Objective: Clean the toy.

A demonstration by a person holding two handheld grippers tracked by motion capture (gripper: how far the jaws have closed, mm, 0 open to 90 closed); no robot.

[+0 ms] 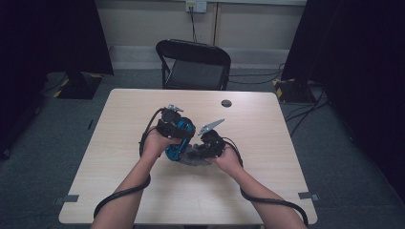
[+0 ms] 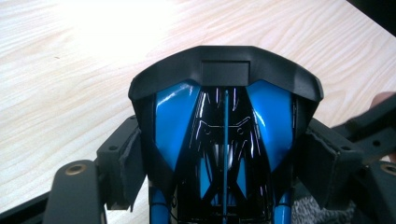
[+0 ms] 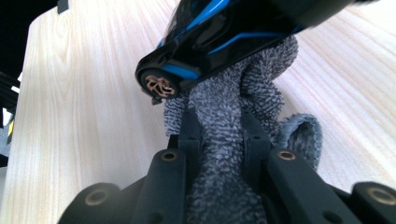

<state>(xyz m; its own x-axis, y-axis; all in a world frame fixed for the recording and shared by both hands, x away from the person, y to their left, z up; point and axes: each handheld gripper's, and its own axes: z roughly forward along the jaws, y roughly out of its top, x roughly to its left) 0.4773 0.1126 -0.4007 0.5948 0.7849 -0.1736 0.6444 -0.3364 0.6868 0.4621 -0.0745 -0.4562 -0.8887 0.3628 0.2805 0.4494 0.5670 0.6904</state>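
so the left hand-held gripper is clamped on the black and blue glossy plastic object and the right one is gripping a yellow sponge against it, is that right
Not quite: the right hand-held gripper is shut on a grey fuzzy cloth, not a yellow sponge, as the right gripper view shows. The rest stands: the left hand-held gripper clamps the black and blue glossy plastic object, and the cloth lies against that object's underside.

Crowded centre, open table all round

The middle of the table is taken up by the left gripper, clamped on a blue-and-black toy, and the right gripper, pinched on a grey cloth pressed against it. Bare wood is left on the left, right and near sides. At the far edge, passage is narrowed by a small dark disc; beyond it a folding chair is placed.
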